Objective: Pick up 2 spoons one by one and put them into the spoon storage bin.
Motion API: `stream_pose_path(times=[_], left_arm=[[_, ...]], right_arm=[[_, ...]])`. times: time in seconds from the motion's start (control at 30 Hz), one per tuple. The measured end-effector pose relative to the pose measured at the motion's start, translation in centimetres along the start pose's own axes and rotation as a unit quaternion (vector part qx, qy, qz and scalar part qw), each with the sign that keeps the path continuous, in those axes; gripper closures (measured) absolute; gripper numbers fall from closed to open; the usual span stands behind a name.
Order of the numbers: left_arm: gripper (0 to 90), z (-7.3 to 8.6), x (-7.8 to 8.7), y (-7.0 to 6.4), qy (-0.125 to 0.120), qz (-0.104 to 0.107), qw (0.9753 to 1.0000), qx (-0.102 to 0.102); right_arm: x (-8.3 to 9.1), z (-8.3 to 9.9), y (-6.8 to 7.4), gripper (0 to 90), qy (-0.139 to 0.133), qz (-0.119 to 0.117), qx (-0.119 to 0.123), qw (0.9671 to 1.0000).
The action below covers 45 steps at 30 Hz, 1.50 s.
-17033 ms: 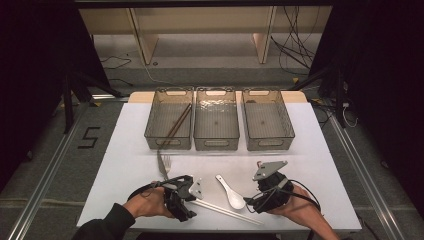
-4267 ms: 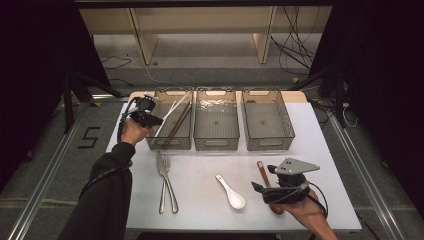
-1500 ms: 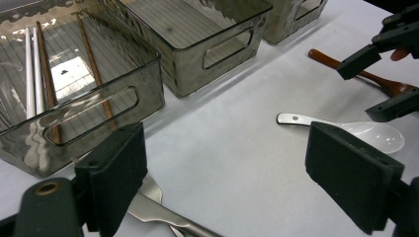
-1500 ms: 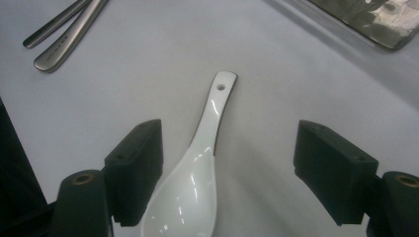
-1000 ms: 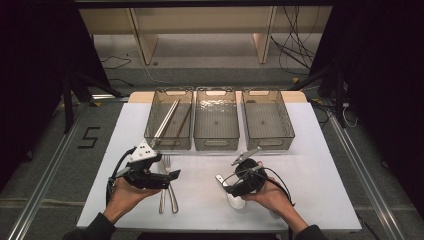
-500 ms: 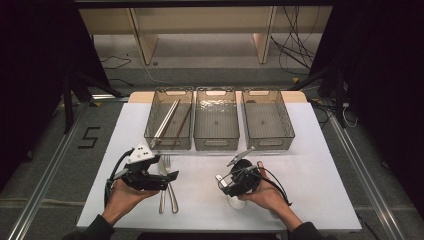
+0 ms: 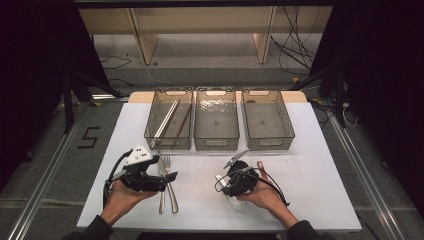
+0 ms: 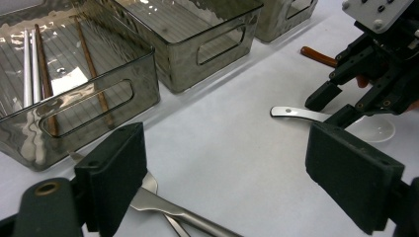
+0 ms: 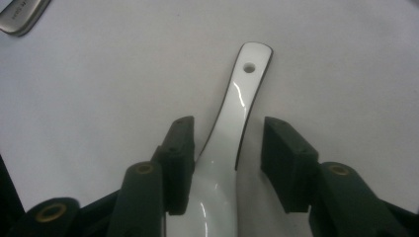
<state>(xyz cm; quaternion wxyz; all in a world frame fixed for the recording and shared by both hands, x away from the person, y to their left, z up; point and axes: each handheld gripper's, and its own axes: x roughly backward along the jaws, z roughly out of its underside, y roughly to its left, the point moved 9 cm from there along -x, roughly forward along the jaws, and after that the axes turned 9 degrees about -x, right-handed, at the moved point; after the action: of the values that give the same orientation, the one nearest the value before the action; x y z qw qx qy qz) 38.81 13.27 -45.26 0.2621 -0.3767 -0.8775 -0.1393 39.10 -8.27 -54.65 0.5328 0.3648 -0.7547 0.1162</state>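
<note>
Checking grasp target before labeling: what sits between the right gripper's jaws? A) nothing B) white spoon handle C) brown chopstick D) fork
B: in the right gripper view the open right gripper straddles the white spoon, one jaw on each side of its handle and not yet closed on it.

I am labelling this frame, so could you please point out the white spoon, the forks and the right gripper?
white spoon point(image 9: 236, 106), right gripper view, on its handle.
forks point(image 7: 167, 186), high view, on the handles.
right gripper point(image 9: 227, 158), right gripper view, midway between its fingertips.
</note>
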Motion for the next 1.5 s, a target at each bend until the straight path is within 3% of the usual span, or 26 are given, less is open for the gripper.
stream_pose_path(times=[0.13,0.47,0.67,0.83,1.07,1.2,1.37,1.5], left_arm=[[15.6,0.1,-0.1,0.0,0.004,0.000,1.0000,-0.004],[15.7,0.1,-0.1,-0.1,0.002,0.000,1.0000,-0.009],[15.8,0.0,-0.1,-0.1,0.002,0.000,0.9999,-0.012],[15.8,0.1,-0.1,-0.2,0.003,0.000,0.9999,-0.015],[15.9,0.0,0.0,-0.2,0.000,0.000,0.9999,-0.016],[15.9,-0.1,0.0,-0.1,-0.003,-0.002,0.9999,-0.014],[16.0,0.0,0.1,0.0,-0.002,-0.002,1.0000,-0.007],[15.9,-0.2,0.2,0.0,-0.006,-0.001,1.0000,-0.003]], right_arm=[[-0.1,0.1,0.3,64.8,0.006,0.001,0.011,0.9999],[-0.3,0.0,1.1,74.9,0.022,-0.005,0.001,0.9998],[-0.2,-0.2,2.0,85.0,0.028,-0.023,-0.003,0.9994],[-0.4,-0.2,2.5,85.0,0.037,-0.013,0.006,0.9992],[-0.3,-0.2,2.6,86.0,0.036,-0.018,0.018,0.9990],[0.5,-0.7,2.3,86.2,0.017,-0.019,0.019,0.9995],[2.3,-1.7,1.4,86.3,-0.024,-0.027,0.003,0.9994],[3.7,-2.7,0.2,86.2,-0.056,-0.020,-0.011,0.9982]])
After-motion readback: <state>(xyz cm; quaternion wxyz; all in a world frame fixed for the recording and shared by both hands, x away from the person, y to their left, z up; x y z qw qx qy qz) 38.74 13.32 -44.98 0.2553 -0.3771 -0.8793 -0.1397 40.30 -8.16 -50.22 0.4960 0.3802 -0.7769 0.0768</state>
